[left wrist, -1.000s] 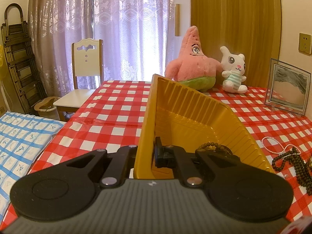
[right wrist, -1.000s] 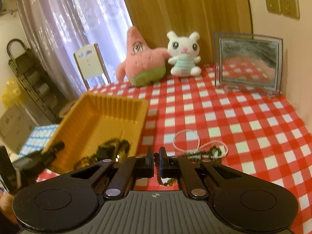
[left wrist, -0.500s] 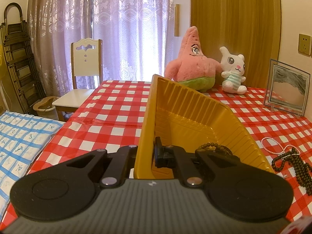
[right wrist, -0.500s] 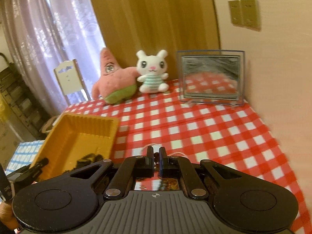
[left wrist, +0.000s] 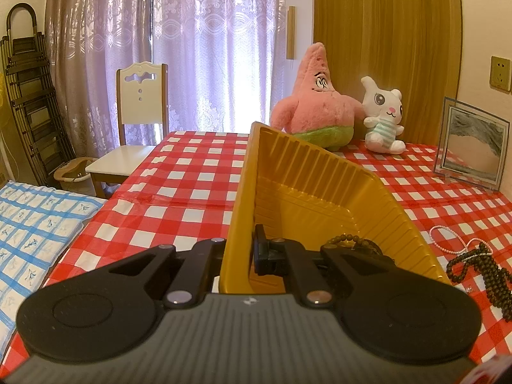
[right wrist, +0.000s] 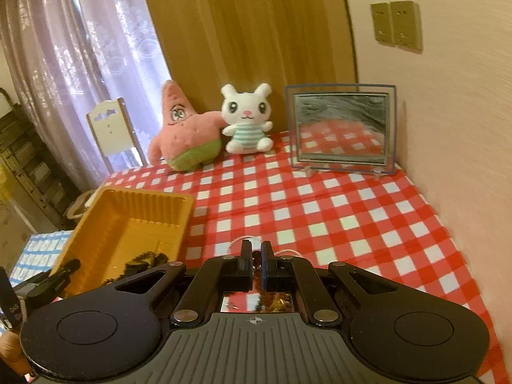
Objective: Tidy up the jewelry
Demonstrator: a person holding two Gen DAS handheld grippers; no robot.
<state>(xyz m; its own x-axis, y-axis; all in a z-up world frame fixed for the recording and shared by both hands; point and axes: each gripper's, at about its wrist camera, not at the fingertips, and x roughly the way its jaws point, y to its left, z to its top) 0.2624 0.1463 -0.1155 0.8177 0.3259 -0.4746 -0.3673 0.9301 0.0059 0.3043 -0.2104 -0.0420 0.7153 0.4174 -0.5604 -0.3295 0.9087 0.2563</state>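
A yellow ribbed tray (left wrist: 320,192) stands on the red-checked table, and my left gripper (left wrist: 240,251) is shut on its near wall. Dark brown beads (left wrist: 348,240) lie inside it, also seen as a dark heap (right wrist: 144,260) in the right wrist view. To the right of the tray a dark bead strand (left wrist: 489,270) and a white pearl strand (left wrist: 448,240) lie on the cloth. My right gripper (right wrist: 256,256) is shut, with a few brown beads (right wrist: 256,253) showing between its pads. The rest of that strand is hidden under the gripper. A loop of the pearl strand (right wrist: 236,240) peeks out just beyond the fingers.
A pink star plush (right wrist: 182,134), a white bunny plush (right wrist: 246,124) and a framed picture (right wrist: 342,131) line the table's far edge by the wall. A white chair (left wrist: 140,115) stands at the far left corner. A blue-checked mat (left wrist: 35,224) lies left of the table.
The right wrist view has risen and swung to the right, so the tray sits further left and the bead pile below the fingers has dropped out of sight. The left gripper and tray have not moved.
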